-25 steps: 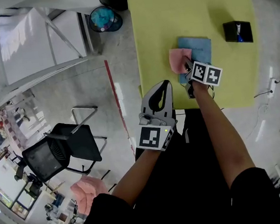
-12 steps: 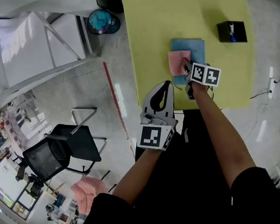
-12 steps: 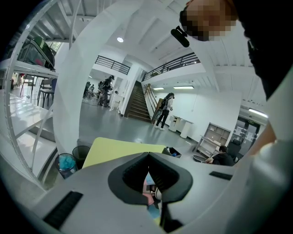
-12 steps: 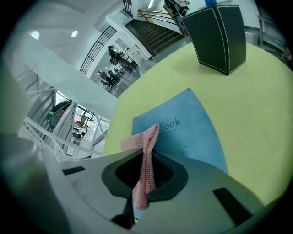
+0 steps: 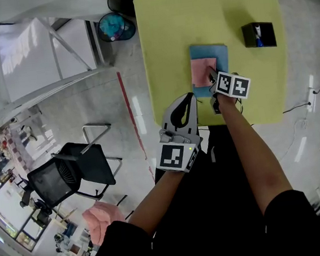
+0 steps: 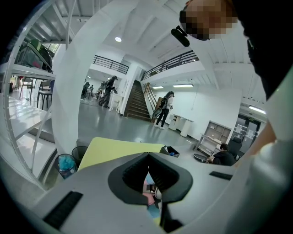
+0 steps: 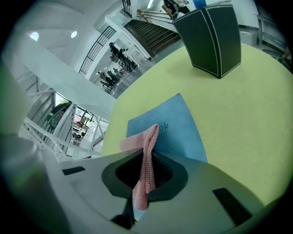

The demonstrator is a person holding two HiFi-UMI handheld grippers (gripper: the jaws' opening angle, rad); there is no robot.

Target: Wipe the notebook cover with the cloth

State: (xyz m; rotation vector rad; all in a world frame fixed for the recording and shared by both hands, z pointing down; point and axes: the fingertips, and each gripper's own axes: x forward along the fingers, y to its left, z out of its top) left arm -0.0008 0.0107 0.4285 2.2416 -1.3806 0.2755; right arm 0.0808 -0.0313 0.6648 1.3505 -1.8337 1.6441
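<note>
Right gripper (image 7: 144, 180) clamps pink knitted cloth (image 7: 147, 151) on flat blue notebook (image 7: 178, 128), yellow desk (image 7: 247, 114); wipe looks partway, far half probably left; left gripper (image 6: 148, 155) closed, empty

Left of the notebook (image 5: 218, 53) and past its far edge, the table (image 5: 167, 33) was bare, with room to pass. Right of the notebook, well apart, stood a black box (image 5: 258, 34). The cloth (image 5: 203, 71) covered the notebook's left side.
</note>
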